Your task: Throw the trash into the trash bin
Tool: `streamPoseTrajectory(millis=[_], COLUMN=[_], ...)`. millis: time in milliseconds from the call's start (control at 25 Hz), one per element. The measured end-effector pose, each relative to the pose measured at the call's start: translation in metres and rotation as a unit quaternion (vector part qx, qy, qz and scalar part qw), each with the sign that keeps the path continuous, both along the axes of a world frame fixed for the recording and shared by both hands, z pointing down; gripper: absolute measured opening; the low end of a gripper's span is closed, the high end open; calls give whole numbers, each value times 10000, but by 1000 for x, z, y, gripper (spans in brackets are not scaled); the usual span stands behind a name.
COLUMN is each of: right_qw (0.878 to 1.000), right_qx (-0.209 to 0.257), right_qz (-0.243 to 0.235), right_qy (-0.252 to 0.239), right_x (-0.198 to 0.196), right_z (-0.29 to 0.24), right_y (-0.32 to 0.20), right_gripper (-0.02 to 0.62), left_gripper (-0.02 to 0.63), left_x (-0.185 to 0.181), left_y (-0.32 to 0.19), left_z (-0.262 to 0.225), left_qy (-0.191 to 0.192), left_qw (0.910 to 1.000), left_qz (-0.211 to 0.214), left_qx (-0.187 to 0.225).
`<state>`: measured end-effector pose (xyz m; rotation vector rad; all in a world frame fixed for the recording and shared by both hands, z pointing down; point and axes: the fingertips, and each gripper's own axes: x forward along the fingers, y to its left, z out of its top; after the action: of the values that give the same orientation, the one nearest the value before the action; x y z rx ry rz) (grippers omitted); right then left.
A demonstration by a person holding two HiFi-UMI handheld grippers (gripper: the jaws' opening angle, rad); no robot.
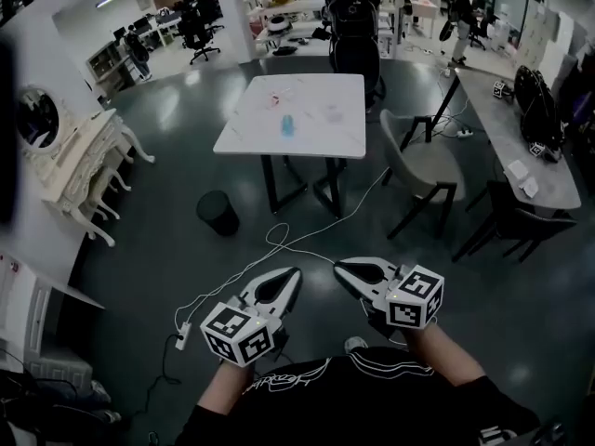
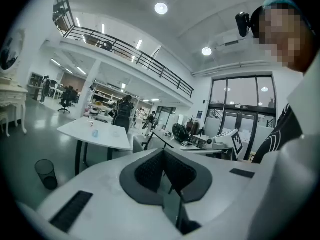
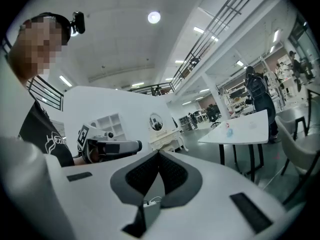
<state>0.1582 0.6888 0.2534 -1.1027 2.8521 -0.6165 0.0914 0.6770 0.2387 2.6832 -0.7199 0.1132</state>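
Note:
A white table (image 1: 297,142) stands ahead of me with small bits of trash on it: a blue piece (image 1: 287,125), a pinkish piece (image 1: 278,97) and a pale one (image 1: 332,112). On the floor by the table's near left leg sits a black mesh trash bin (image 1: 217,213). My left gripper (image 1: 295,273) and right gripper (image 1: 337,268) are held side by side in front of my body, far short of the table, both shut and empty. The left gripper view shows the table (image 2: 107,139), the blue piece (image 2: 95,133) and the bin (image 2: 46,173). In the right gripper view the table (image 3: 250,133) is at the right.
A grey chair (image 1: 423,170) stands right of the table, and a long grey desk (image 1: 516,142) with a black backpack (image 1: 537,100) lies further right. A white dresser (image 1: 79,165) lines the left wall. A white cable (image 1: 279,244) snakes over the dark floor between me and the table.

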Motion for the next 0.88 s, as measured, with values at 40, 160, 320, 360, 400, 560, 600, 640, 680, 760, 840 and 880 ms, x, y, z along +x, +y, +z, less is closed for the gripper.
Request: streamPoseTrajectory(millis=[40,160,320,360,400,560,600,640,680,760,840,880], right_qw=[10000,9999,9998,9998,9998,9993,9991,9989,9987,9983,9977,9974], right_qx=[-8,-70,-108,-78,-49,-10,-2,8,20,48,76,84], right_qz=[7,18,-100,-125,-151,-352,-413,-460,-499,-573,-652,-690], right_qy=[-14,-72,-148,-133,-108,-104,-120,-128,-128,-128,-153,-174], right_x=[5,23,50,57,64,86,89,92,95,99,97,96], right_z=[0,-1,-1,-3,-4,-6,-7,-8,-9,-9,-7,-7], right_y=[-3,-17,-32,-36,-41,-58,-62,-65,-68,-73,-80,-85], right_gripper=[31,32,32,32,32,32,32,32,32,32,32,32], left_gripper=[6,6,6,6,6,6,6,6,6,6,6,6], left_x=[4,20,52,61,69,93,97,101,104,108,106,104], left_y=[-3,-16,-34,-39,-44,-60,-63,-65,-67,-69,-75,-80], left_z=[-1,-4,-3,-4,-4,-7,-7,-8,-8,-7,-6,-5], left_qy=[6,55,82,78,79,57,39,21,5,-33,-79,-87], left_qw=[10000,10000,9999,10000,10000,10000,9999,9999,9998,9997,9994,9992], left_qz=[-3,-10,4,9,13,-51,-94,-138,-174,-234,-316,-360], left_qx=[-8,-44,-73,-58,-44,35,54,64,68,83,111,118])
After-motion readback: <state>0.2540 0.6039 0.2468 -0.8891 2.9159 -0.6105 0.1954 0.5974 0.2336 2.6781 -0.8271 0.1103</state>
